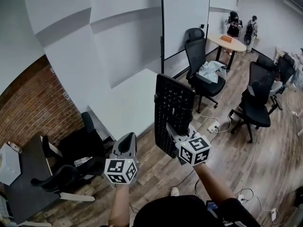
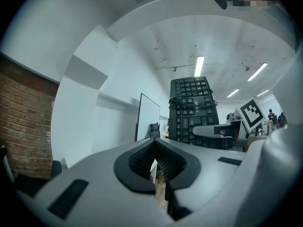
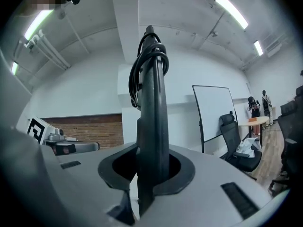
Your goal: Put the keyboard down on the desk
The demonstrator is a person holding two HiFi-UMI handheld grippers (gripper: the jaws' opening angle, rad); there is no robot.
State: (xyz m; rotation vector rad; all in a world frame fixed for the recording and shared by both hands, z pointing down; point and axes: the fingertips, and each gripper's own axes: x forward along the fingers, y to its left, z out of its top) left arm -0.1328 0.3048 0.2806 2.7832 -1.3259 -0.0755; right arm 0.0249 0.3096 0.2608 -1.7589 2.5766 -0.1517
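Head view gives me the layout: the black keyboard (image 1: 174, 110) is up in the air, standing on end, past the near right corner of the white desk (image 1: 124, 107) and above the wood floor (image 1: 227, 155). It's not touching the desk. The right gripper (image 1: 171, 129) has it by the lower end.

The right gripper view only shows the keyboard edge-on, a thin dark slab with the jaws clamped on either face. Its cable (image 3: 138, 74) is bunched in loops near the top.

The left gripper view is the only one with the key face straight on: full rows of keys, with the cable wrapped across them. The left gripper (image 2: 158, 167) has its jaws pinched together on nothing.
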